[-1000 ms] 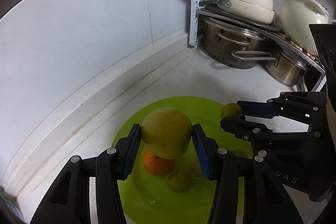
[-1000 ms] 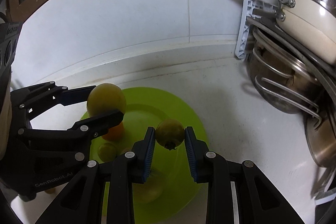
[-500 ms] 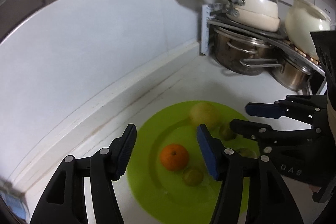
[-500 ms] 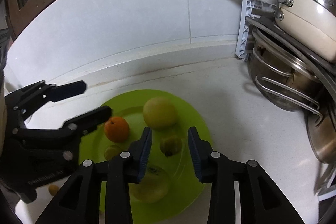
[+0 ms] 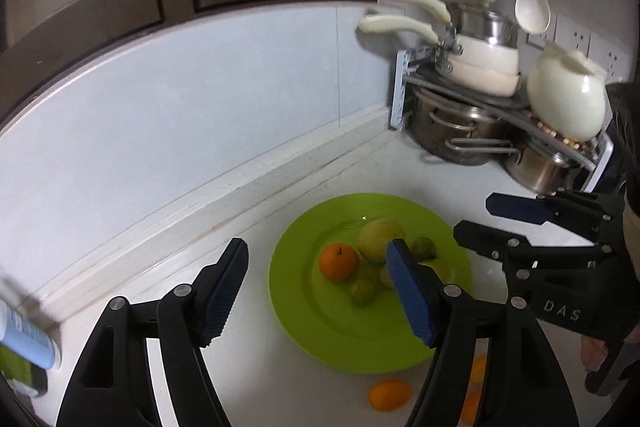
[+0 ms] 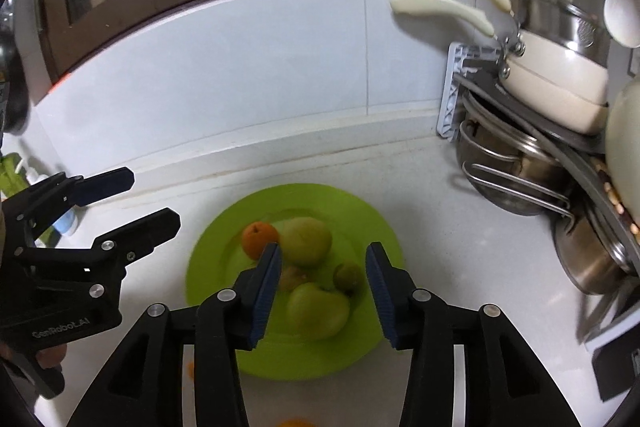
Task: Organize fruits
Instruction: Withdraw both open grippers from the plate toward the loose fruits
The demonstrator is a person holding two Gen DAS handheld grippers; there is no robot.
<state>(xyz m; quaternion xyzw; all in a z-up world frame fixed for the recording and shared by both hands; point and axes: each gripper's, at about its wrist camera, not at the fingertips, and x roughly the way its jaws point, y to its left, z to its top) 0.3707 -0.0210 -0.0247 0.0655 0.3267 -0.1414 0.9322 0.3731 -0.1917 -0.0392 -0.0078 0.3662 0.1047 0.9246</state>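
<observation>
A lime green plate [image 5: 320, 323] [image 6: 208, 267] lies on the white counter and holds several fruits: an orange [image 5: 338, 261] [image 6: 259, 234], a large yellow-green pear [image 5: 380, 239] [image 6: 306, 241], a small green fruit [image 5: 424, 248] [image 6: 349, 277], another small green fruit [image 5: 362, 291] and a big green fruit [image 6: 318, 311]. My left gripper [image 5: 320, 291] is open and empty, raised above the plate's near left. My right gripper [image 6: 322, 293] is open and empty above the plate. Each gripper shows in the other's view: the right one [image 5: 516, 223] and the left one [image 6: 124, 199].
Small orange fruits [image 5: 389, 394] lie on the counter in front of the plate. A rack of steel pots and cream pans [image 5: 472, 99] [image 6: 540, 155] fills the right corner. A blue and white bottle [image 5: 24, 335] stands at the far left. The tiled wall runs behind.
Both grippers let go of their fruits, the pear and the small green fruit, onto the plate, opened wider and pulled up and back from it.
</observation>
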